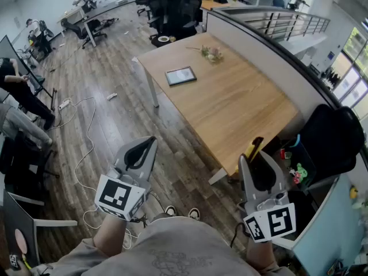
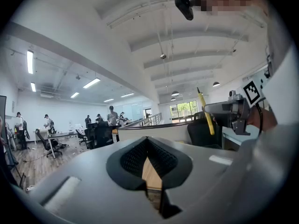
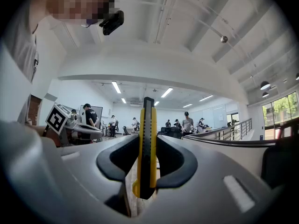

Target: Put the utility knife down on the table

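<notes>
Right tongs (image 3: 148, 161) are clamped on the yellow-and-black utility knife (image 3: 148, 125). The knife stands upright between the pads and sticks out past the tips. It is held in the air, off the wooden table (image 1: 230, 102), by the table's near right corner. Left tongs (image 2: 148, 146) are closed and empty, out over the floor to the left.

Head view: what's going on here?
A person holds a hand-held gripper in each hand. The right hand-held gripper is shut on a yellow utility knife, held just short of the wooden table at its near corner. The knife is not set down yet. The left hand-held gripper is shut and empty, over the floor.
</notes>
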A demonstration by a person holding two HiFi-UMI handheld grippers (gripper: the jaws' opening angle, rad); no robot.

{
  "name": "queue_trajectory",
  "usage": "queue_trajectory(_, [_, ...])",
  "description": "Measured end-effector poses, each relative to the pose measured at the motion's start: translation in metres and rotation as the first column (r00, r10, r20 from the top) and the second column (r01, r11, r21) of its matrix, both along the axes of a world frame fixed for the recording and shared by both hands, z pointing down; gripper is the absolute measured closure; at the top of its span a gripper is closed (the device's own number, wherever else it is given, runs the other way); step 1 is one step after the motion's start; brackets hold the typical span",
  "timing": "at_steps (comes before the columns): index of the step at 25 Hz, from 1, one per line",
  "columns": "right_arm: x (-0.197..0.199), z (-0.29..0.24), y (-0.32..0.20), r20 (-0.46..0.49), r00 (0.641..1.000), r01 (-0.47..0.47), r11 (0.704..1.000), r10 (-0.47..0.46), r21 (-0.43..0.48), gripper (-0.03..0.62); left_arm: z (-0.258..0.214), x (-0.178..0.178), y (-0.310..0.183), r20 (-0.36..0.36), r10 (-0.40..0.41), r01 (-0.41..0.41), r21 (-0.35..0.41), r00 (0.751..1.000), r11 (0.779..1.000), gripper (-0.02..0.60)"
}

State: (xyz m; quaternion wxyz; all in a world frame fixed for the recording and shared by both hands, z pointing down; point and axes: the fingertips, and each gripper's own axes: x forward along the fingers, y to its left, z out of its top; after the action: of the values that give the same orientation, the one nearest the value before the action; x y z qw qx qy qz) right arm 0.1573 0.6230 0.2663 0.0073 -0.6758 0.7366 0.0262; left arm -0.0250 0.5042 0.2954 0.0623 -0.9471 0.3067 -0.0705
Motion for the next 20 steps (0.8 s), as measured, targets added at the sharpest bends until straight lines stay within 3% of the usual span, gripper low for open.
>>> queue_trajectory(9, [0.017, 0.014, 0.001, -0.034, 0.998, 0.049, 0.998, -0.051, -0.041, 0.471, 0.009, 0.023, 0.009, 0.004, -0.02, 0.02, -0.01, 1.0, 1.0, 0.583])
queue_trajectory(17, [0.025, 0.028, -0.001, 0.0, 0.996, 0.09, 0.994, -0.09, -0.062, 0.471, 0.009, 0.029, 0.014, -0.041, -0.055, 0.054, -0.047, 0.998, 0.997, 0.583])
queue_trajectory(20, [0.026, 0.029, -0.006, 0.0, 0.995, 0.098, 0.993, -0.098, -0.066, 0.471, 0.009, 0.023, 0.006, -0.089, -0.091, 0.085, -0.07, 0.992, 0.994, 0.583])
